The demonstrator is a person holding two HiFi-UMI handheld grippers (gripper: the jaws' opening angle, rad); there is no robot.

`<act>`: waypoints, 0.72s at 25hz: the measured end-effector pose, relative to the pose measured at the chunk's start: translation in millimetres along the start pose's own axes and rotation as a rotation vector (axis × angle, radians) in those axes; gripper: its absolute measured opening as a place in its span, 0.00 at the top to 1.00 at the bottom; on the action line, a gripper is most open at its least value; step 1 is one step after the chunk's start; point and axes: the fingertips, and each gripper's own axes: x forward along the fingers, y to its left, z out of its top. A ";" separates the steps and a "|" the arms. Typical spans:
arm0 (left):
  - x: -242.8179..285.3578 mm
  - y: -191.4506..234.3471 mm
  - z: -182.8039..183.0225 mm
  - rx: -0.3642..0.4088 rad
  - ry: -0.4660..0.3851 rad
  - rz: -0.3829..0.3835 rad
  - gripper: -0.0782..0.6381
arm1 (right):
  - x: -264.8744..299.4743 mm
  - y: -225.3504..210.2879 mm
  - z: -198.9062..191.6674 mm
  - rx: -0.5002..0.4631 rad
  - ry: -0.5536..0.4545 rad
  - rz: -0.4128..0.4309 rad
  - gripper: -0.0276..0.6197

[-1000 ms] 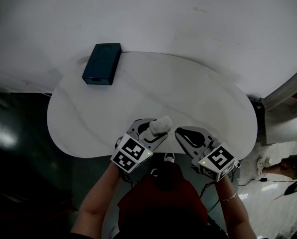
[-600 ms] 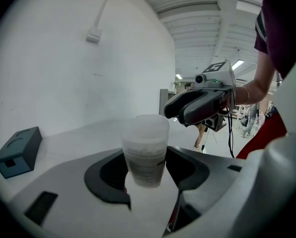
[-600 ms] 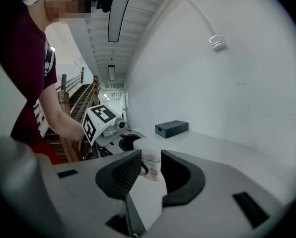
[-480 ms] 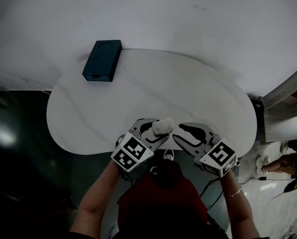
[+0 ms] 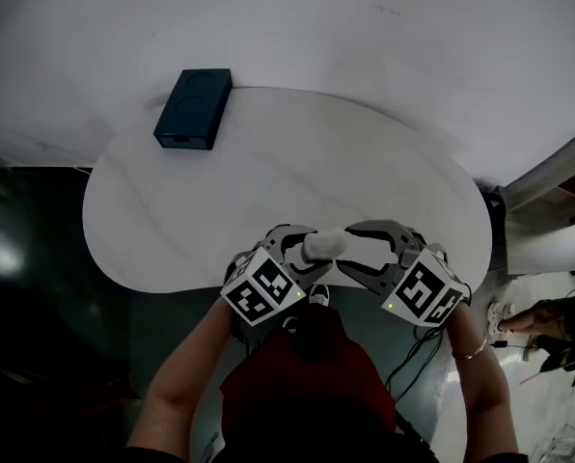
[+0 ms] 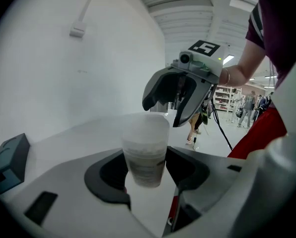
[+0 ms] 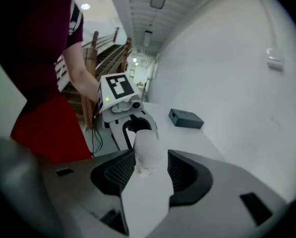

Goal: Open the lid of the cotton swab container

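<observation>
The cotton swab container (image 5: 324,245) is a small translucent white tub, held sideways above the white table's near edge. My left gripper (image 5: 302,244) is shut on its lower part; in the left gripper view the tub (image 6: 145,148) sits clamped between the dark pads. My right gripper (image 5: 350,244) faces it from the right. Its jaws are opening, and the tub's lidded end (image 7: 147,152) lies between them with a gap on each side. The right gripper (image 6: 170,103) hangs just beyond the tub in the left gripper view.
A dark teal box (image 5: 193,109) lies at the far left of the white rounded table (image 5: 268,172). A white wall runs behind it. Dark floor lies to the left, shelving (image 5: 558,191) to the right.
My right gripper has moved left up to the container and its jaws have spread around the tub's end. The left gripper with the tub shifted slightly right.
</observation>
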 end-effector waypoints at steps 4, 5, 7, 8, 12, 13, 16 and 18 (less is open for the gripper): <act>9.4 -3.3 1.2 0.009 0.022 -0.004 0.55 | 2.8 1.7 -5.0 -0.168 0.120 0.038 0.64; 11.6 -3.9 1.1 0.010 0.026 -0.006 0.55 | 3.6 1.0 -5.7 -0.186 0.137 0.045 0.64; 14.9 -4.4 1.8 0.010 0.030 -0.009 0.55 | 5.6 -1.3 -6.7 -0.219 0.168 0.054 0.64; 16.3 -4.4 2.3 0.008 0.030 -0.010 0.55 | 6.4 -2.5 -7.4 -0.237 0.184 0.059 0.64; 21.2 -3.7 2.0 0.000 0.039 -0.010 0.55 | 8.1 -2.8 -11.4 -0.295 0.240 0.101 0.64; 21.8 -3.2 2.0 -0.001 0.041 -0.010 0.55 | 8.2 -2.6 -12.2 -0.308 0.253 0.114 0.64; 23.1 -1.6 4.4 0.000 0.043 -0.008 0.55 | 8.5 -3.3 -14.0 -0.343 0.289 0.145 0.64; 24.4 -1.7 7.0 0.009 0.045 -0.008 0.55 | 9.4 -4.8 -15.2 -0.358 0.309 0.155 0.64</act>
